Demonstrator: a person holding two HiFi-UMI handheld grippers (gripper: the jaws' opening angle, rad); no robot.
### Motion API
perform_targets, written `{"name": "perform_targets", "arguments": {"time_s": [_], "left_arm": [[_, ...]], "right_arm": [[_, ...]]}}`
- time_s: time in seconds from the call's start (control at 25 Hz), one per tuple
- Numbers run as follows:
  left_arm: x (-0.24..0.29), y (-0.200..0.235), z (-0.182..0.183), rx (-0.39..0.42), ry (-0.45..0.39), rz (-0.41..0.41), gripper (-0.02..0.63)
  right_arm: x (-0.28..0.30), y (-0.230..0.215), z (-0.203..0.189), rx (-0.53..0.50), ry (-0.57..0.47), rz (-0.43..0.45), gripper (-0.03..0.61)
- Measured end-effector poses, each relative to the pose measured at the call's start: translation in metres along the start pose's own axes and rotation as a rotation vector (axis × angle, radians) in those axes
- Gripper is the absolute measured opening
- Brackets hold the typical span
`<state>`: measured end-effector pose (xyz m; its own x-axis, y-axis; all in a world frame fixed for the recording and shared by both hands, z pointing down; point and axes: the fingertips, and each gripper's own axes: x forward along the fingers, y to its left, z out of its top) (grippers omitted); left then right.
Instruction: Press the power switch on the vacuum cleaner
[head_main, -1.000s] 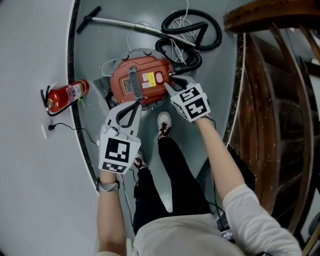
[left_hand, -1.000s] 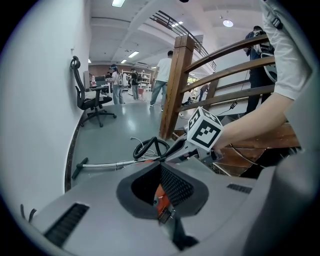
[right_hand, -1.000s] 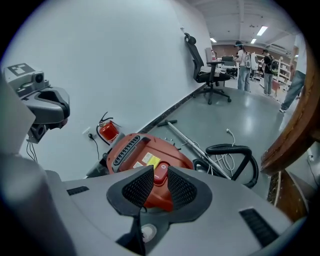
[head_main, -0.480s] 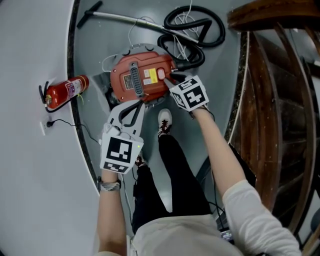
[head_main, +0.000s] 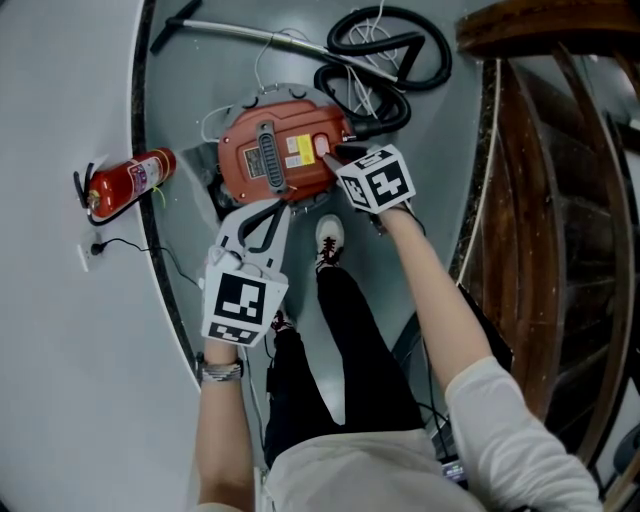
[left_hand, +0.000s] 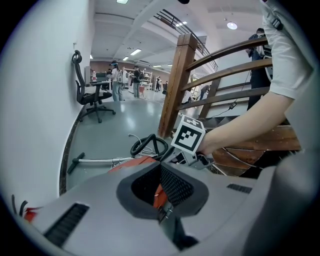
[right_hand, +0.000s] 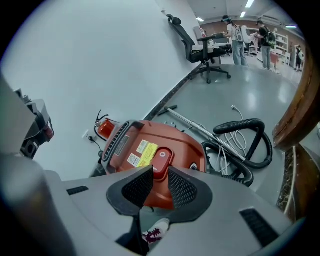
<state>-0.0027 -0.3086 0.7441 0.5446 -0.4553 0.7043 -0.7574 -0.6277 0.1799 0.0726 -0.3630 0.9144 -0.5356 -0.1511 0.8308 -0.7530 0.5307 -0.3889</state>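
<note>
The red vacuum cleaner (head_main: 275, 150) lies on the grey floor, and its oval power switch (head_main: 320, 147) is on the right part of its top. My right gripper (head_main: 333, 157) reaches in from the right, its tips at the switch's edge. In the right gripper view the switch (right_hand: 161, 156) shows just beyond the open jaws of the right gripper (right_hand: 160, 173), with nothing between them. I cannot tell whether they touch it. My left gripper (head_main: 272, 208) hovers at the vacuum's near edge, its tips together and empty. The left gripper (left_hand: 159, 170) looks over the vacuum (left_hand: 137, 161).
A black hose (head_main: 385, 60) and a metal wand (head_main: 240, 38) lie behind the vacuum. A fire extinguisher (head_main: 125, 185) and a wall socket with cable (head_main: 95, 248) are at the left. A wooden stair railing (head_main: 560, 200) stands at the right. The person's shoe (head_main: 328, 240) is near the vacuum.
My right gripper has sunk toward the vacuum's top and rolled, and its tips now reach the switch. The left gripper has stayed in place.
</note>
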Motion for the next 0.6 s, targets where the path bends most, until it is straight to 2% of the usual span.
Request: {"name": "perform_targets", "arguments": {"time_s": [0.32,0.6], "left_arm": [[0.005,0.004,-0.010,-0.010,0.028,0.005,-0.002],[0.012,0.001,-0.020,-0.035,0.052,-0.004,-0.002]], "right_arm": [[0.005,0.000,-0.001,-0.002,0.008,0.006,0.107],[0.006,0.002,-0.002,-0.051,0.022,0.021,0.112]]}}
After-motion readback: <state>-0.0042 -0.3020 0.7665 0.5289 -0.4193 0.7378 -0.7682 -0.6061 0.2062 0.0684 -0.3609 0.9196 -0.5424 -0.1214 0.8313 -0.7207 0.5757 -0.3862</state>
